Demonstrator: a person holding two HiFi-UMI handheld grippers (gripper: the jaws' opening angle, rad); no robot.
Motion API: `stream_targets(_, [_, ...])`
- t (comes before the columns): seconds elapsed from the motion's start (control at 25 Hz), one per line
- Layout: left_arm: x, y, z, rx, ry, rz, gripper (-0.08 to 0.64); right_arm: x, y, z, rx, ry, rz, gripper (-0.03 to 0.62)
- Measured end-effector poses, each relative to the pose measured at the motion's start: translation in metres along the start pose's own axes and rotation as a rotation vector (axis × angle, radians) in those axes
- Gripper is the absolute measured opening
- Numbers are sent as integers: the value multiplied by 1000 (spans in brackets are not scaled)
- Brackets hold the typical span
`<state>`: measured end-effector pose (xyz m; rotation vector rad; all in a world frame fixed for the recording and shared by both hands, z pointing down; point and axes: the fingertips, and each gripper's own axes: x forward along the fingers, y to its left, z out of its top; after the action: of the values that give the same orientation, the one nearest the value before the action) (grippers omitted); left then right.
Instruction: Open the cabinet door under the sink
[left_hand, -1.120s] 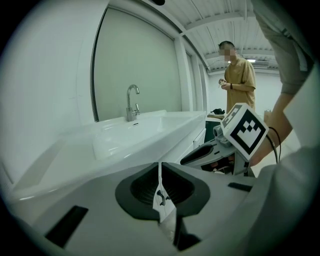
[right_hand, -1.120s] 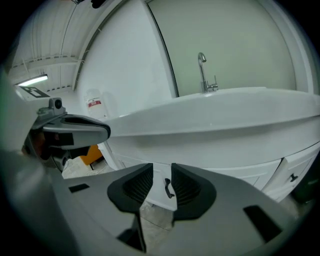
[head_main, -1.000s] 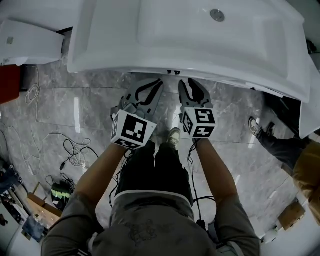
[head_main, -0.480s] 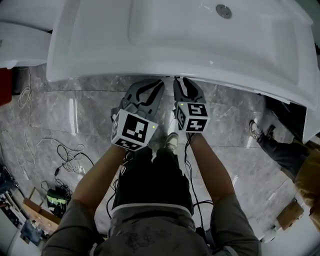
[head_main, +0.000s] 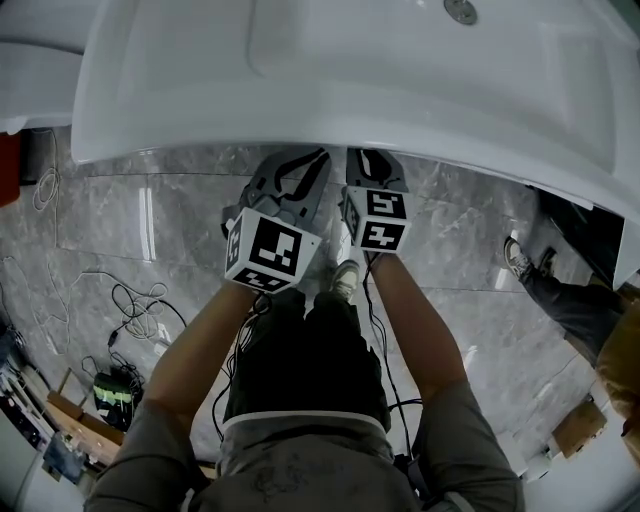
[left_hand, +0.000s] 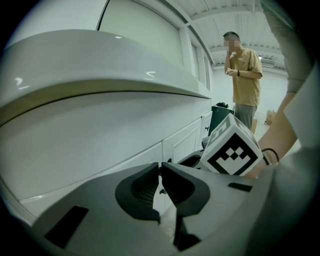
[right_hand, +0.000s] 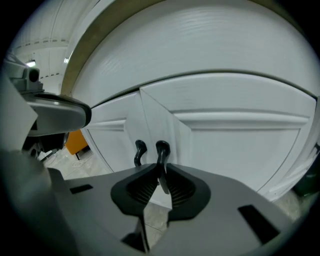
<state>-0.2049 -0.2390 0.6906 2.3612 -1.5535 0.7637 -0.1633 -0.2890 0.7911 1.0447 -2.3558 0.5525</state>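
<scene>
The white sink fills the top of the head view and hides the cabinet beneath it. Both grippers reach under its front rim. In the right gripper view, two white cabinet doors meet at two black handles. My right gripper is shut on the right-hand handle, and that door's edge looks slightly proud of the left door. The left handle is free. My left gripper is shut on nothing, close to the cabinet front, beside the right gripper's marker cube.
Cables trail over the grey marble floor at the left. Another person's shoe and leg stand at the right, by a dark open cabinet. A person in a yellow shirt stands further along the cabinet row.
Both grippers have moved forward under the sink's rim, the right one furthest, so that its jaw tips are now hidden in the head view.
</scene>
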Motion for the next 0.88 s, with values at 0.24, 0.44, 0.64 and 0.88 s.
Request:
stream_targets(0.24, [1, 0, -2, -6, 1, 2, 31, -8, 4, -1, -20, -52, 3, 57])
stream_targets(0.44, [0, -15, -5, -12, 5, -21, 31, -25, 5, -15, -48, -82, 33, 57])
stream_targets(0.64, [-3, -30, -8, -2, 14, -35, 31, -48, 11, -28, -55, -101, 88, 57])
stream_targets(0.88, [-6, -57, -8, 14, 32, -80, 31, -81, 10, -54, -113, -121, 127, 55])
